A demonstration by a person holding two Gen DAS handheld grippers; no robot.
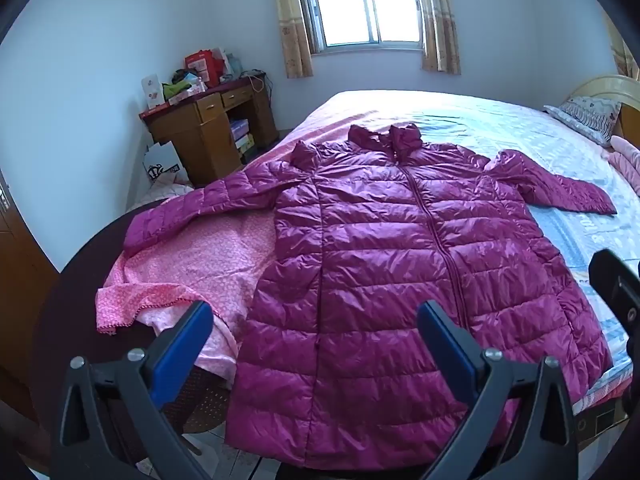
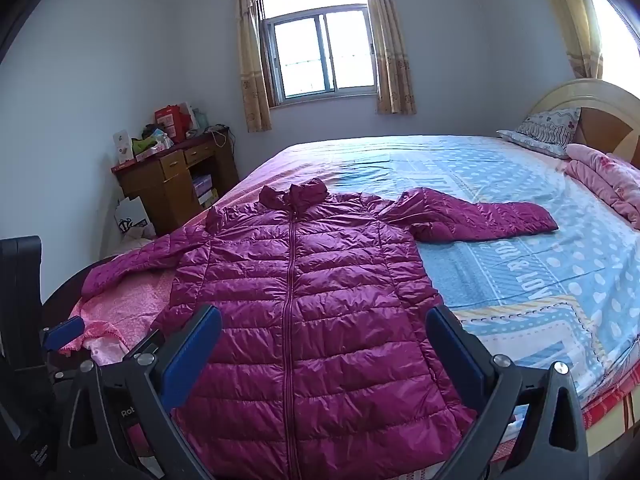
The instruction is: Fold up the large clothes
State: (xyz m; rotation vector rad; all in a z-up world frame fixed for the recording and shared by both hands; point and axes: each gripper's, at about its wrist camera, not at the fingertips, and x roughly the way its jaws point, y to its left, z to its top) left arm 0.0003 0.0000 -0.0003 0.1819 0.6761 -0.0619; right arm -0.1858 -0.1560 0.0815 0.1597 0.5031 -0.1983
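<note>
A long magenta quilted down jacket lies flat and zipped on the bed, collar toward the window, hem hanging over the near edge. Both sleeves are spread out sideways. It also shows in the right wrist view. My left gripper is open and empty, held above the jacket's lower part. My right gripper is open and empty, also above the lower part. The right gripper shows at the right edge of the left wrist view; the left gripper shows at the left edge of the right wrist view.
The bed has a blue patterned sheet, with a pink floral cloth at its left end. A pillow and pink quilt lie by the headboard. A cluttered wooden desk stands at the far left wall under the window.
</note>
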